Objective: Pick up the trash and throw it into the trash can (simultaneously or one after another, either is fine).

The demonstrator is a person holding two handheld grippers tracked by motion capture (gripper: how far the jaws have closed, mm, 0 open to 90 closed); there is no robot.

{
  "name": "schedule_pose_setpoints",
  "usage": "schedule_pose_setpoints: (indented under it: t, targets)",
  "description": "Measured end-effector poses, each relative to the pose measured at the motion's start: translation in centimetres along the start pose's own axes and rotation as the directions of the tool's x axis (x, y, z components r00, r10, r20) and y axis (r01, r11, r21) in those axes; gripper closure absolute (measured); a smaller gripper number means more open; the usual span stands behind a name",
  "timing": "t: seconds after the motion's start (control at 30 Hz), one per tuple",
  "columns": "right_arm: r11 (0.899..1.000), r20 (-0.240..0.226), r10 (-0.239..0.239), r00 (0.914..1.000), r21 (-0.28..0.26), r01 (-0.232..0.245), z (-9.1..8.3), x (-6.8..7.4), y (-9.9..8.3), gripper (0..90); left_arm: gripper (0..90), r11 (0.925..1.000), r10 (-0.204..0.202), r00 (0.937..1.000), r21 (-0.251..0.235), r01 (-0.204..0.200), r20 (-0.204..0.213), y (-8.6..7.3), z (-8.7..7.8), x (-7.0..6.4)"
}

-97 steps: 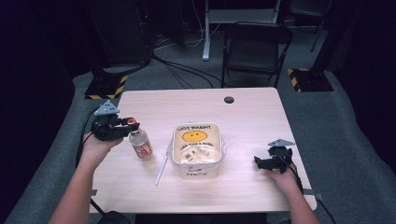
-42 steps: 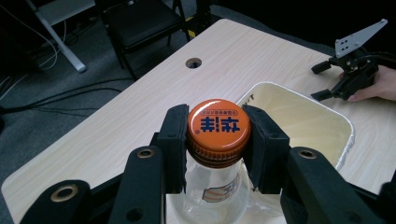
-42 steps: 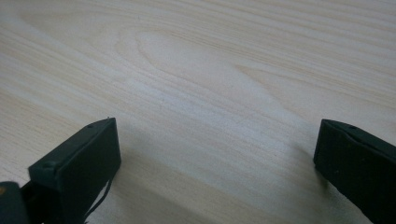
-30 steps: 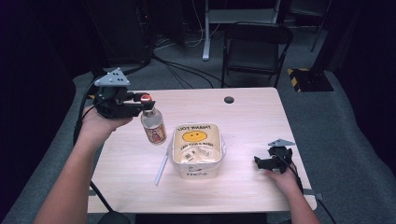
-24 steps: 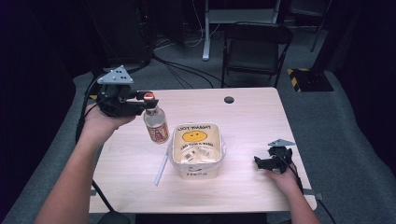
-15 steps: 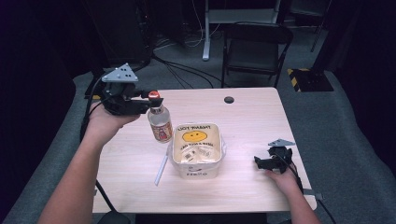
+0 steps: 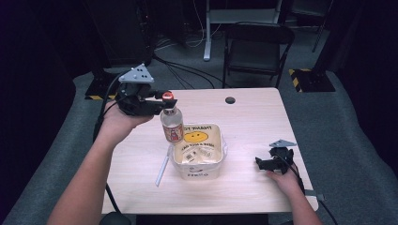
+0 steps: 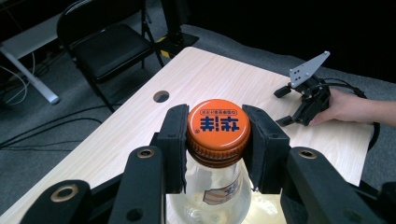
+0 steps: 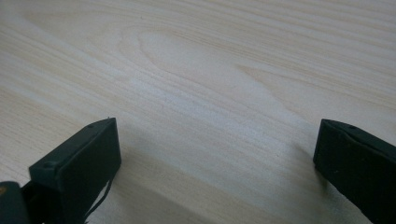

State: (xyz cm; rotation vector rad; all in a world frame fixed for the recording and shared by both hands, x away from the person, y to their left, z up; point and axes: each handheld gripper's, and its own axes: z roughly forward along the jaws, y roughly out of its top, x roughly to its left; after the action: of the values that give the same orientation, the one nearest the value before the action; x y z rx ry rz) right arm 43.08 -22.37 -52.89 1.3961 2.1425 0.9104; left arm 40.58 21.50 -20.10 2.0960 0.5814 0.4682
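A clear glass bottle point(image 7: 172, 125) with an orange cap point(image 8: 218, 124) hangs in the air above the left rim of a white tub point(image 7: 174, 161) that has a yellow smiley inside. My left gripper point(image 7: 165, 100) is shut on the bottle's neck just under the cap, its pads point(image 8: 173, 140) pressing either side. My right gripper point(image 7: 264, 163) rests on the light wooden table point(image 7: 253, 122) at the right, jaws wide open with bare wood between them point(image 9: 215, 158). In the left gripper view the right gripper point(image 8: 285, 106) lies far off, held by a hand.
A white straw point(image 7: 162, 170) lies on the table left of the tub. A round cable hole point(image 7: 230, 100) sits near the far edge. A black folding chair point(image 7: 256, 47) stands beyond the table, with cables and stands on the grey floor.
The left gripper has lifted the bottle off the table and carried it right, from beside the tub to above its left rim. The right gripper has stayed put.
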Motion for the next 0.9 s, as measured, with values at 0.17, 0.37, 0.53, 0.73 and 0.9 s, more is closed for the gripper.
schedule_pose_setpoints:
  t: [0.17, 0.37, 0.53, 0.73, 0.9]
  targets:
    - [1.0, 0.0, 0.0, 1.0, 0.001, 0.0, 0.0, 0.0, 0.0, 0.0, 62.7, 0.9999, 0.011, 0.9998, 0.003, -0.011, 0.014, 0.2, 0.8, -0.4]
    - [1.0, 0.003, 0.009, 1.0, -0.002, -0.009, 0.0, 0.1, 0.0, 0.0, 62.7, 0.9995, 0.03, 0.9993, 0.011, -0.031, 0.02, 0.5, 1.6, -1.1]
    - [1.0, 0.003, 0.009, 1.0, -0.003, -0.009, 0.0, 0.1, 0.0, 0.0, 62.7, 0.9992, 0.037, 0.9989, 0.017, -0.037, 0.03, 0.6, 2.3, -1.6]
    - [1.0, -0.004, -0.002, 1.0, 0.002, 0.002, 0.0, 0.0, 0.0, 0.0, 62.7, 0.9984, 0.047, 0.9979, 0.029, -0.048, 0.045, 0.6, 3.4, -2.0]
    - [1.0, -0.008, -0.006, 0.9999, -0.002, 0.006, 0.0, 0.1, 0.0, 0.0, 62.7, 0.9979, 0.046, 0.9976, 0.043, -0.048, 0.053, 0.1, 4.2, -2.2]
